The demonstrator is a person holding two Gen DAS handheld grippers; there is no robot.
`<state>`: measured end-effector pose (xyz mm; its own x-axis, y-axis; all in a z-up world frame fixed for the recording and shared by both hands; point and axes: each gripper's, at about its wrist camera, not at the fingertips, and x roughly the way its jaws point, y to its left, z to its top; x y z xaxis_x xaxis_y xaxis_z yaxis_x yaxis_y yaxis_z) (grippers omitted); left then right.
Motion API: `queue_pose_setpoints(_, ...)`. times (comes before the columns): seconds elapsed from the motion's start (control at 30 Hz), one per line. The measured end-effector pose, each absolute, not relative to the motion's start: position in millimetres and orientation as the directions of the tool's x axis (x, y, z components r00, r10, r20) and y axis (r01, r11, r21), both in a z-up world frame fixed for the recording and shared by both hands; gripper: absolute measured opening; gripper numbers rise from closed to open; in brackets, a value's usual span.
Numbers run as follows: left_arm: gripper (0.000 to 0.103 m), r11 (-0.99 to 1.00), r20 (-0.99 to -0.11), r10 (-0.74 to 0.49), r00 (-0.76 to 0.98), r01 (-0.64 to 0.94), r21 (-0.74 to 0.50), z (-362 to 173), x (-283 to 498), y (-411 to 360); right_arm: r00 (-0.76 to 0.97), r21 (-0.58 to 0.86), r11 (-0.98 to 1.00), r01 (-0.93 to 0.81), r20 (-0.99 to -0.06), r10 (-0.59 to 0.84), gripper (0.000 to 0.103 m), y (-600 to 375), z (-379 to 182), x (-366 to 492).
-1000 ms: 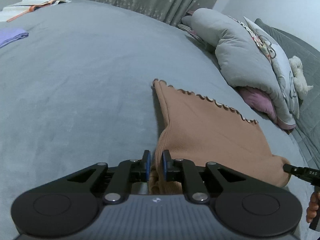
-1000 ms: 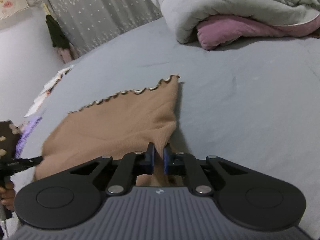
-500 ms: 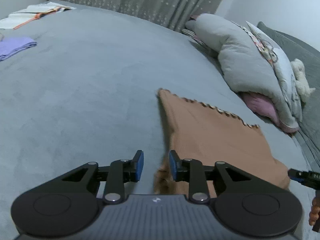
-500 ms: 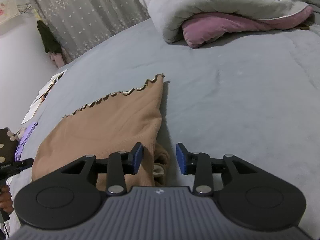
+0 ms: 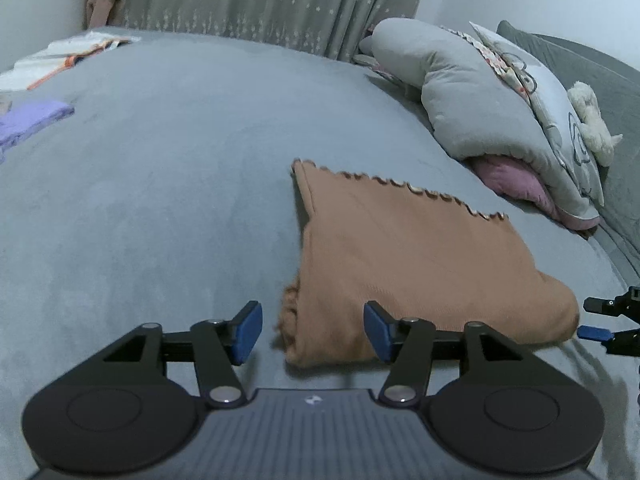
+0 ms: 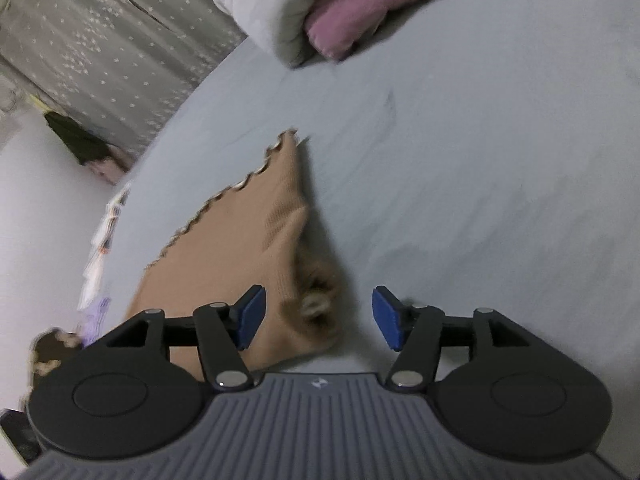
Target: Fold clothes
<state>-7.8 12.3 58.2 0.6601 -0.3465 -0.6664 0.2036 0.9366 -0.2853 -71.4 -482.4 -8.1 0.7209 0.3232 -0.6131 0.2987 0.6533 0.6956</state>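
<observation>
Both the left gripper (image 5: 312, 330) and right gripper (image 6: 318, 318) are held wide and empty at the near corners of the tan garment (image 5: 400, 256), which is laid folded on the grey bed (image 5: 160, 184), its scalloped hem farthest away, presumably released so the fold settles.

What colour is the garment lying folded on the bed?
Tan-orange, with a scalloped trim edge; the garment shows best in the left wrist view.

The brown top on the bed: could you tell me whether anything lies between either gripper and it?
Nothing visible does. The left gripper hangs open at the near corner of the brown top, and the right gripper hangs open over its other near corner. Only bare bed cover lies around the top.
</observation>
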Motion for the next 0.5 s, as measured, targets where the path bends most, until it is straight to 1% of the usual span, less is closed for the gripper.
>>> queue_pose_setpoints(0.1, 0.057, 0.931, -0.68, -0.359, 0.639, 0.199, -0.305, 53.8, -15.5, 8.3, 0.725, 0.769, 0.551, 0.323, -0.576, 0.379, 0.066, -480.3, -16.3, -79.5)
queue_pose_setpoints(0.23, 0.057, 0.938, -0.704, -0.344, 0.621, 0.184, -0.295, 47.9, -29.6, -2.1, 0.726, 0.802, 0.486, 0.348, -0.558, 0.402, 0.068, -473.3, -22.9, -88.0)
queue_pose_setpoints(0.33, 0.058, 0.921, -0.73, -0.383, 0.566, 0.171, -0.351, 39.1, -42.2, -11.7, 0.729, 0.822, 0.443, 0.358, -0.543, 0.418, 0.07, -465.4, -28.9, -93.2)
queue_pose_setpoints(0.4, 0.069, 0.902, -0.731, -0.424, 0.534, 0.175, -0.396, 34.9, -48.2, -16.4, 0.729, 0.831, 0.409, 0.377, -0.538, 0.423, 0.071, -458.8, -35.7, -95.9)
queue_pose_setpoints(0.5, 0.071, 0.903, -0.71, -0.417, 0.567, 0.172, -0.393, 32.1, -47.9, -20.0, 0.736, 0.83, 0.393, 0.397, -0.543, 0.404, 0.074, -452.0, -41.5, -95.8)
